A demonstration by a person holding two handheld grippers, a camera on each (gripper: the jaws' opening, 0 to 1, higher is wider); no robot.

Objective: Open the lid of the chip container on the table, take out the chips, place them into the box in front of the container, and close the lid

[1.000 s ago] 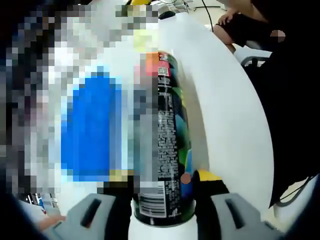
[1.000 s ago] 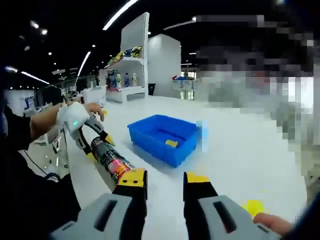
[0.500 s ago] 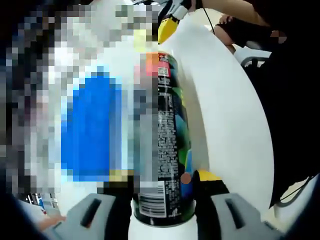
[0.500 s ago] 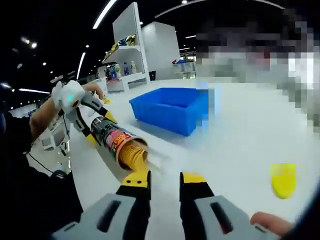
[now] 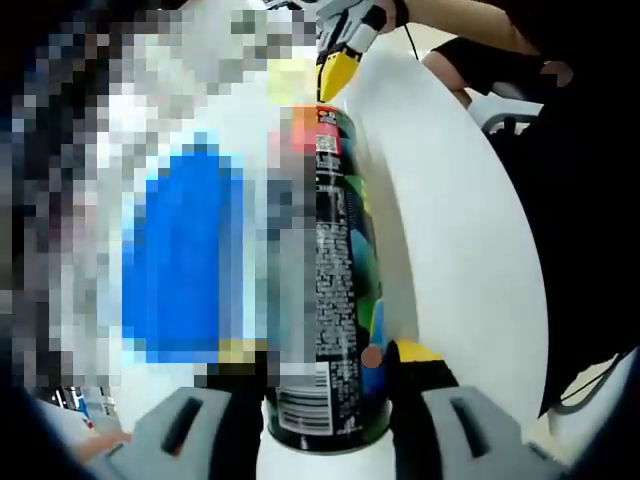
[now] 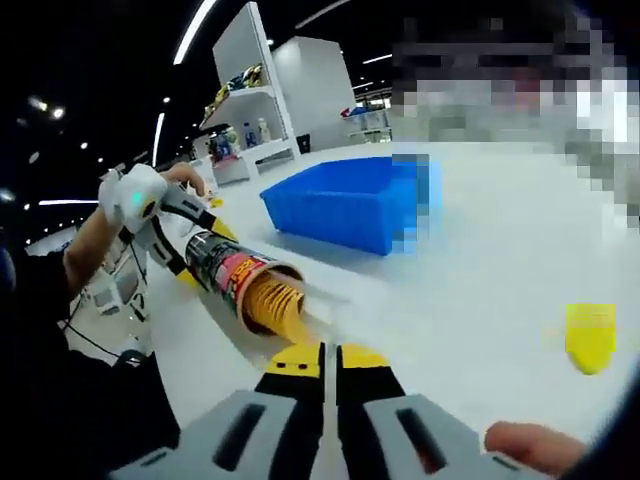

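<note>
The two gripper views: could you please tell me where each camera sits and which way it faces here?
Left gripper view: rides on the left tool, looking along the chip container clamped in its jaws; the right tool's yellow tip and a hand show beyond the can's far end.
Right gripper view: rides on the right tool, jaws together, facing the can's open mouth with chips and the blue box; the left hand and a fingertip show.
Shared: the container, the box, the white table.
</note>
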